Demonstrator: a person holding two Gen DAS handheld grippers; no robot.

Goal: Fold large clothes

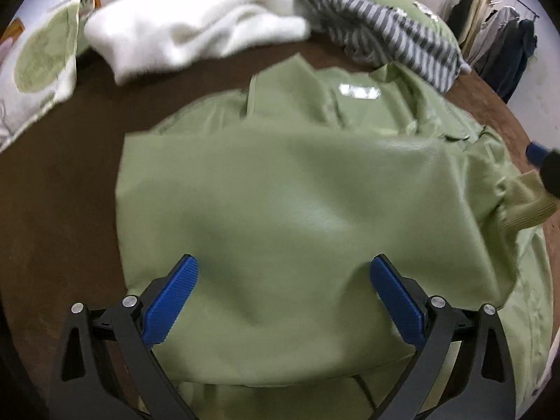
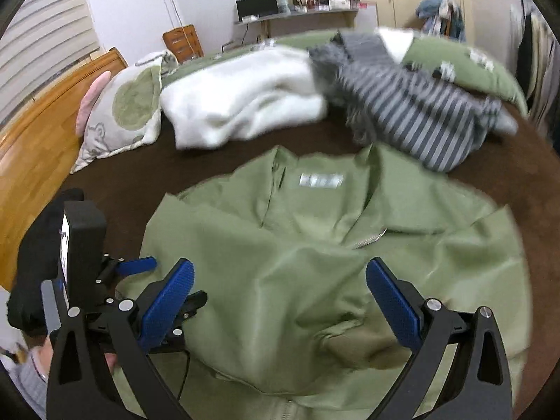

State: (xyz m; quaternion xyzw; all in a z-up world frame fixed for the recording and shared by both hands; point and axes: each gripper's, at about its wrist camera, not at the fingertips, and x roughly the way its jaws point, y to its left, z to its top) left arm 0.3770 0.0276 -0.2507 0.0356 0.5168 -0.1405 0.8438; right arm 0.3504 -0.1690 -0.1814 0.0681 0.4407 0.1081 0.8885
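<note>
An olive green jacket point(image 1: 280, 192) lies spread on the brown bed cover point(image 1: 59, 192), its white neck label point(image 1: 359, 91) at the far end. A folded panel covers its middle. My left gripper point(image 1: 284, 266) hovers open over the near part, nothing between its blue pads. In the right wrist view the same jacket point(image 2: 297, 245) shows its label point(image 2: 321, 179) and a ribbed cuff point(image 2: 353, 346) lying below my open right gripper point(image 2: 280, 269). The left gripper's black body point(image 2: 84, 234) sits at the jacket's left edge. A blue finger point(image 1: 535, 152) of the right gripper shows beside the cuff point(image 1: 525, 206).
A white fleece garment point(image 1: 196, 24) and a grey striped garment point(image 1: 395, 38) lie heaped beyond the jacket. A pillow point(image 2: 122, 112) leans on the wooden headboard point(image 2: 38, 133) at left. A clothes rack point(image 1: 497, 35) stands at right, and a desk point(image 2: 297, 14) against the far wall.
</note>
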